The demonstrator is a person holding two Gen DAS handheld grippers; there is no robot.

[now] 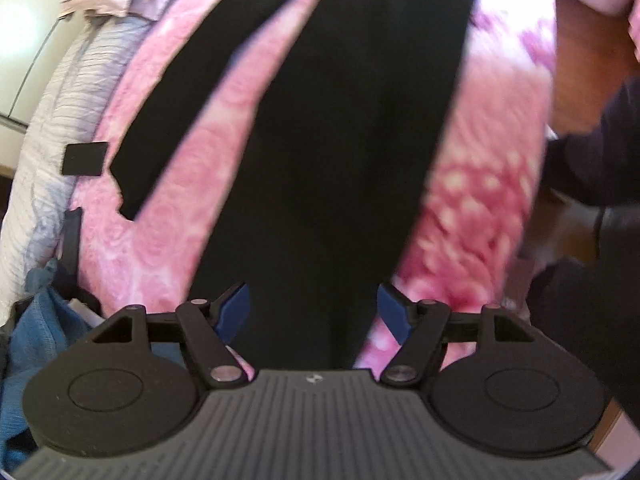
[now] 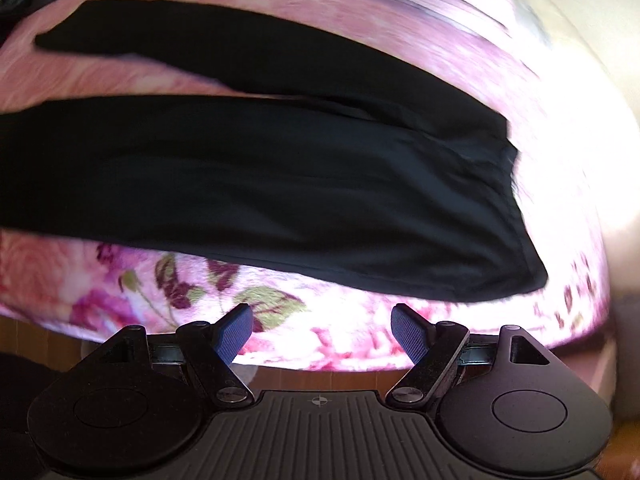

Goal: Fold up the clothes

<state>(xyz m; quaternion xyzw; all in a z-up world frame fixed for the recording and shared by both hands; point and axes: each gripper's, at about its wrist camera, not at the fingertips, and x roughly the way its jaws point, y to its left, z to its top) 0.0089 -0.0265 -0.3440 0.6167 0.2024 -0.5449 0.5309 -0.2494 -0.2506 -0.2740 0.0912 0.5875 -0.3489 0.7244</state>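
Note:
Black trousers (image 1: 340, 128) lie spread on a pink floral bedspread (image 1: 208, 184), their two legs parted in a V. In the right wrist view the trousers (image 2: 280, 184) run across the frame, the waist end at the right. My left gripper (image 1: 314, 310) is open, its blue pads (image 1: 234, 312) on either side of the near trouser end, just above it. My right gripper (image 2: 322, 334) is open and empty over the bedspread (image 2: 340, 336) near the bed's edge, short of the trousers' long side.
A white ribbed quilt (image 1: 52, 128) lies along the bed's left side, with a small black square (image 1: 85, 159) on it. Blue cloth (image 1: 36, 332) sits at the lower left. Wooden floor (image 1: 580, 80) shows to the right. A dark sleeve (image 1: 600, 160) is at the right edge.

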